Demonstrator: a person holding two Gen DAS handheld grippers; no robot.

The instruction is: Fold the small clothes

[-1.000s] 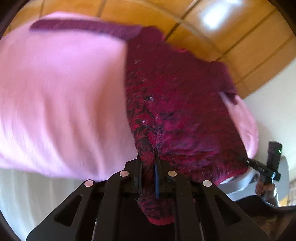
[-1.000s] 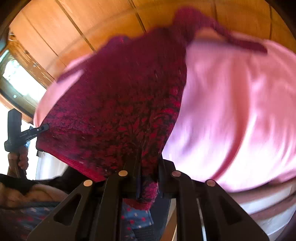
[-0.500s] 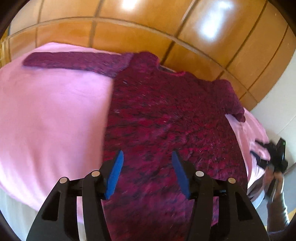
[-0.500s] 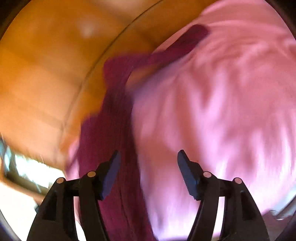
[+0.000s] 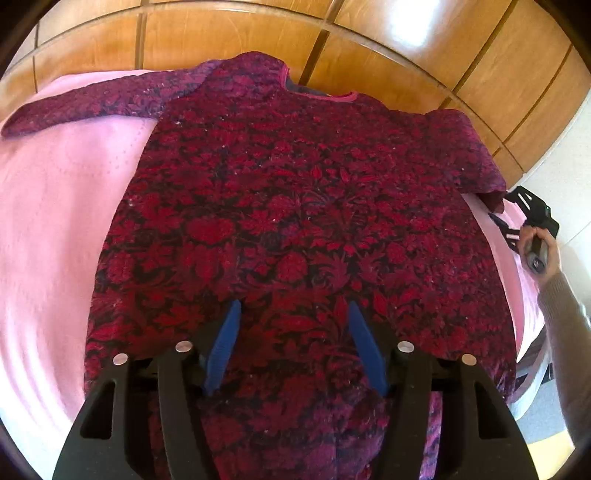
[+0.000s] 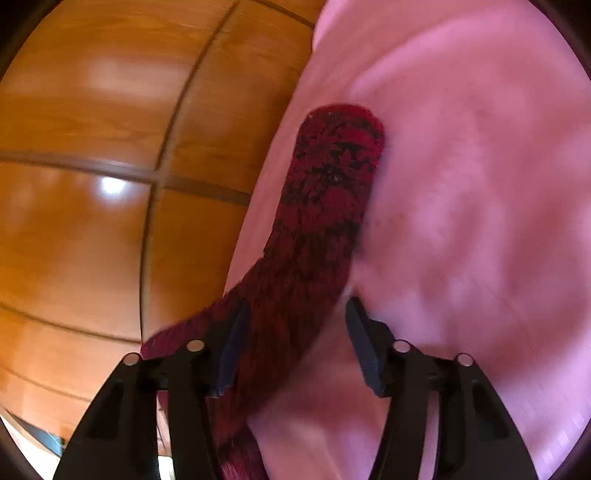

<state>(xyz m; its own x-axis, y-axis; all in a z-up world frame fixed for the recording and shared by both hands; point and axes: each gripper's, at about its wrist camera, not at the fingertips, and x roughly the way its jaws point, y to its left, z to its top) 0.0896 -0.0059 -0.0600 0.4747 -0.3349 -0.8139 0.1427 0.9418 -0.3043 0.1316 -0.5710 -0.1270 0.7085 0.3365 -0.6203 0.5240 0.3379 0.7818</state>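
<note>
- Both grippers gripped the sweater hem a second ago; now neither pinches cloth.
- left gripper (image 5: 293,347): jaws apart and opening, over the lower body of the sweater (image 5: 295,206); pads do not press on it.
- right gripper (image 6: 293,339): jaws apart, closing; the right sleeve (image 6: 325,206) runs up between the fingers, close to the left pad, not visibly clamped. View blurred.
- Sweater was bunched and lifted a second ago; now lies spread flat, front up, neckline at the far edge, hem nearest the left camera.
- Left sleeve (image 5: 96,101) stretches out flat to the left; right sleeve bends down at the right edge of the blanket.
- Right gripper has shifted from the hem to the right sleeve cuff; in the left view it sits at the far right (image 5: 532,218), held by a hand (image 5: 543,251) in a grey-brown sleeve.
- Surface: pink blanket (image 5: 55,221), lightly rippled, covering a bed.
- Room: glossy wooden panelling (image 5: 221,33) behind the bed, with light glare; white wall at right.
- Nothing sits on the sweater body.
</note>
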